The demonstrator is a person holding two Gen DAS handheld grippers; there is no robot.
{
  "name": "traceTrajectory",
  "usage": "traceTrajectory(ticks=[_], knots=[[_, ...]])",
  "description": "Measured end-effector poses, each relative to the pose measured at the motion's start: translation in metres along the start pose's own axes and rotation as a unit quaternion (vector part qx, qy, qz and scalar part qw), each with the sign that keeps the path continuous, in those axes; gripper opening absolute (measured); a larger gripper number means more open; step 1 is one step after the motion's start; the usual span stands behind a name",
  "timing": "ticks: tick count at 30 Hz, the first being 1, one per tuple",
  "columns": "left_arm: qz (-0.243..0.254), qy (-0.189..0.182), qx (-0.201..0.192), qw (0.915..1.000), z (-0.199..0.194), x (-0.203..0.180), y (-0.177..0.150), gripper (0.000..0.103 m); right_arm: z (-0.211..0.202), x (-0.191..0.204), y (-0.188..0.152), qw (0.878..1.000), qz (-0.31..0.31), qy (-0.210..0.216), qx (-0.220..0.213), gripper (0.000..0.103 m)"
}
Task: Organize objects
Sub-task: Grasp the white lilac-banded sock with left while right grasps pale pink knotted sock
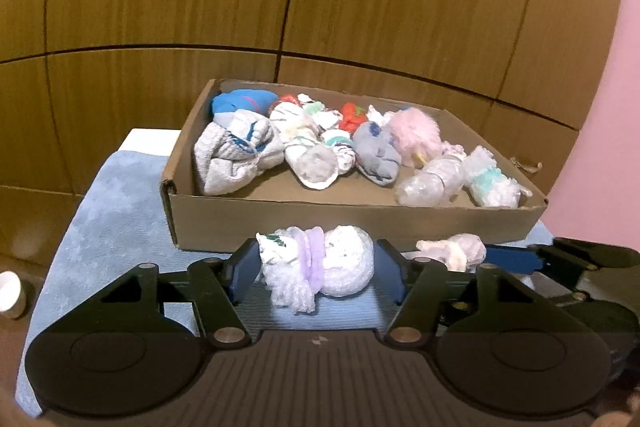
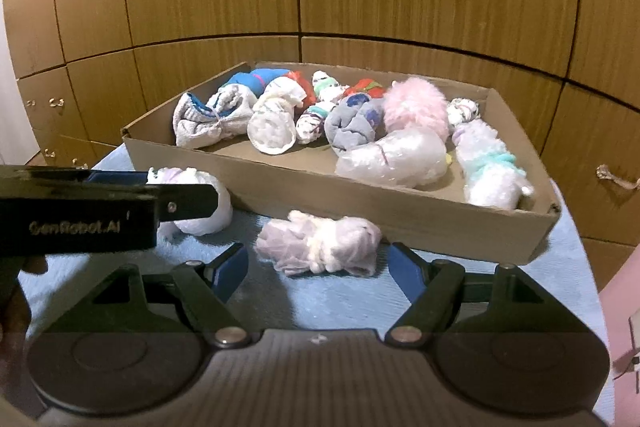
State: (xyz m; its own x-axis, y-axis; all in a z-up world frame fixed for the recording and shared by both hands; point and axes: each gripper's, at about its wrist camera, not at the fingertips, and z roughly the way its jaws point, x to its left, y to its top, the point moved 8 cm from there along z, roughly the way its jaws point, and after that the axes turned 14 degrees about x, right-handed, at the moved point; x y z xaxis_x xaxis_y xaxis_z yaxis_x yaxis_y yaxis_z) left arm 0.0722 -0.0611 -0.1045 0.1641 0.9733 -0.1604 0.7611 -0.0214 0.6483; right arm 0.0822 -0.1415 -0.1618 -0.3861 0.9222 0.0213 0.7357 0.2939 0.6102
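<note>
bundles on blue cloth before a cardboard box (image 1: 280, 215) full of rolled socks.
left claw (image 1: 318, 273) pinches the white bundle with a purple band (image 1: 316, 263), pads touching both ends; right claw (image 2: 316, 269) stands spread around a pale wrapped bundle (image 2: 320, 245) on the surface (image 2: 280, 303), pads apart from it.
</note>
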Motion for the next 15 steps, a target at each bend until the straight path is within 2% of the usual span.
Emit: traceTrajectory(ticks=[2, 5, 15], knots=[[0.001, -0.001, -0.002, 1.0, 0.001, 0.0, 0.0, 0.067, 0.002, -0.002, 0.0, 1.0, 0.009, 0.002, 0.004, 0.062], [0.002, -0.006, -0.003, 1.0, 0.004, 0.0, 0.0, 0.069, 0.002, -0.006, 0.0, 1.0, 0.021, 0.01, 0.001, 0.057], [0.022, -0.008, 0.002, 0.9997, 0.004, 0.0, -0.002, 0.064, -0.016, -0.018, -0.003, 1.0, 0.022, 0.007, -0.009, 0.056]])
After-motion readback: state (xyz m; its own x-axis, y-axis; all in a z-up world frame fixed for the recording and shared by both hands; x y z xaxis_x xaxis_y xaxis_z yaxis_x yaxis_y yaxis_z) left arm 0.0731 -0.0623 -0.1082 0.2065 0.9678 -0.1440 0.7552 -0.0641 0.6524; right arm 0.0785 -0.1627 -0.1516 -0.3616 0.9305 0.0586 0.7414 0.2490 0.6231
